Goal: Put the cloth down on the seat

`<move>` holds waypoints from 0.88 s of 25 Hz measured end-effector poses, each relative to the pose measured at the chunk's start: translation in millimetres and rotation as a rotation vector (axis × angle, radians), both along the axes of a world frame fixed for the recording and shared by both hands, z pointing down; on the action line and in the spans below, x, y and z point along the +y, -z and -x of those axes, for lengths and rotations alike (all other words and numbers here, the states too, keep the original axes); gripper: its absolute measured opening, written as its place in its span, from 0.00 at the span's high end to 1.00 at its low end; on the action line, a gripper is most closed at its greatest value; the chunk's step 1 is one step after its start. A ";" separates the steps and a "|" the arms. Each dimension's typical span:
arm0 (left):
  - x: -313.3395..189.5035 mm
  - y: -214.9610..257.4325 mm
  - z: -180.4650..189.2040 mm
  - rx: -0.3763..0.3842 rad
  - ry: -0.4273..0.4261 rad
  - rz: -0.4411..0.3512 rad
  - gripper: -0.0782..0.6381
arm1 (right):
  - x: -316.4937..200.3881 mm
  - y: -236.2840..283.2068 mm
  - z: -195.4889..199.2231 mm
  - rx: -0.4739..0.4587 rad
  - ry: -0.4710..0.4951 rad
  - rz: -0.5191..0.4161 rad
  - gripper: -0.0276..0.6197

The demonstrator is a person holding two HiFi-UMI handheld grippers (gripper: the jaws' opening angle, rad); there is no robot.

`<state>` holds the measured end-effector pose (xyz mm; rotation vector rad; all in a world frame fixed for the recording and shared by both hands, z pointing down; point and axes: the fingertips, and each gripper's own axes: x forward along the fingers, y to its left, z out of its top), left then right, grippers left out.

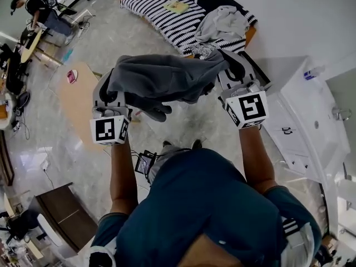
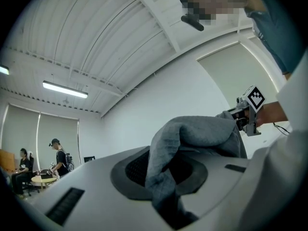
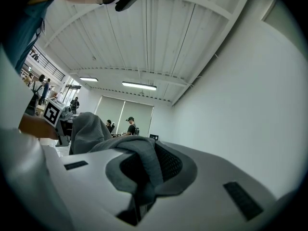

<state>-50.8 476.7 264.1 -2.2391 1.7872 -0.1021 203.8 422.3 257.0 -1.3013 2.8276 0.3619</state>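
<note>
The person holds the grey cloth (image 1: pixel 161 79) up in the air between the two grippers, apart from the striped seat (image 1: pixel 150 10) that lies at twelve o'clock from it. The left gripper (image 1: pixel 108 93) has its fingers (image 2: pixel 86 186) pinching the cloth's nine o'clock end, a fold running down through the gap between them. The right gripper (image 1: pixel 236 68) has its fingers (image 3: pixel 231 177) clamped on the three o'clock end likewise, and the cloth bunches and sags across the span between them.

Cloth (image 1: pixel 161 77) matt knit (perhaps fleece); floor (image 1: pixel 128 32) glossy.
</note>
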 end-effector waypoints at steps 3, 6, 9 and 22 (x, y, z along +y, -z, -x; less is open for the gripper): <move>-12.7 4.9 2.6 -0.009 -0.017 -0.005 0.81 | -10.7 4.2 2.7 0.000 -0.017 -0.004 0.91; -25.7 9.3 10.5 -0.018 -0.041 -0.004 0.81 | -20.3 7.8 7.8 0.005 -0.044 -0.002 0.91; -35.4 11.7 26.1 -0.006 -0.051 -0.001 0.81 | -29.6 13.8 16.8 0.017 -0.067 -0.006 0.91; -77.6 26.4 86.4 0.013 -0.156 -0.051 0.81 | -58.9 26.1 66.8 0.032 -0.189 -0.034 0.91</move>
